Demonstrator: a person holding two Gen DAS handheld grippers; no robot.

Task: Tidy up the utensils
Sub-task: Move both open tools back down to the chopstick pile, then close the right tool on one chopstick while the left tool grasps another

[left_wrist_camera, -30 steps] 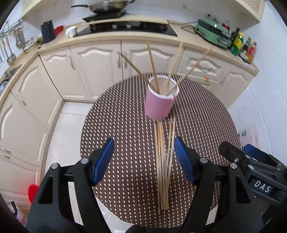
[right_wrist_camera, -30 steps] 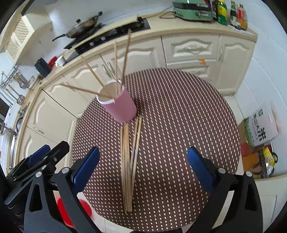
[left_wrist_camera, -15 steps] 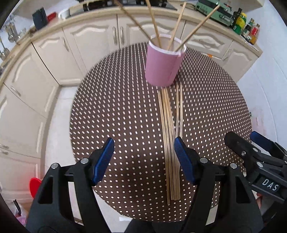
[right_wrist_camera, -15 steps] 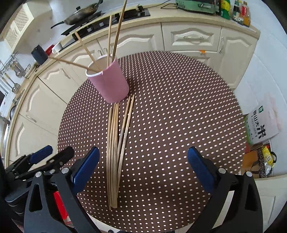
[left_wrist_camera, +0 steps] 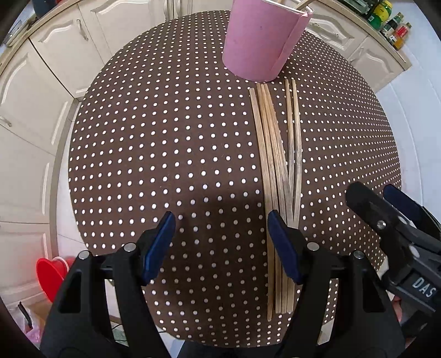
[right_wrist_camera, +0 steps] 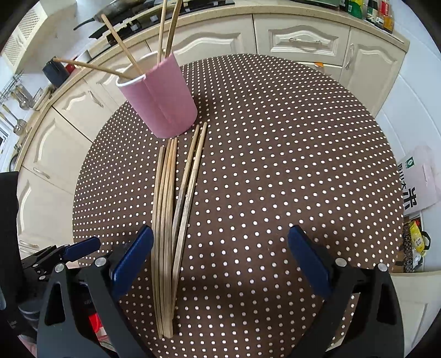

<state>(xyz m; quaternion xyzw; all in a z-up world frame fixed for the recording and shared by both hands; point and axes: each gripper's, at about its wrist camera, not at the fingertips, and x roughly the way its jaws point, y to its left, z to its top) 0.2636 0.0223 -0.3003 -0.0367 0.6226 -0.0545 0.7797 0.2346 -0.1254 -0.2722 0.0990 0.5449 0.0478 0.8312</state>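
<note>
- While the loose chopsticks [left_wrist_camera: 275,176] lay just before the pink cup [right_wrist_camera: 160,99], the left gripper [left_wrist_camera: 220,242] stood empty, jaws apart.
- Right gripper [right_wrist_camera: 220,253] was wide, just narrowing, nothing held.

Bright daylight, sharp, fisheye-warped edges

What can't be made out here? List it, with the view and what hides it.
- Left wrist view: pink cup rim and contents, cut off by the top edge.
- Left wrist view: some loose chopsticks' near lengths, behind a left tool finger.
- Right wrist view: how many chopsticks lie bunched; they overlap.
- Right wrist view: bottle labels, too small.
</note>
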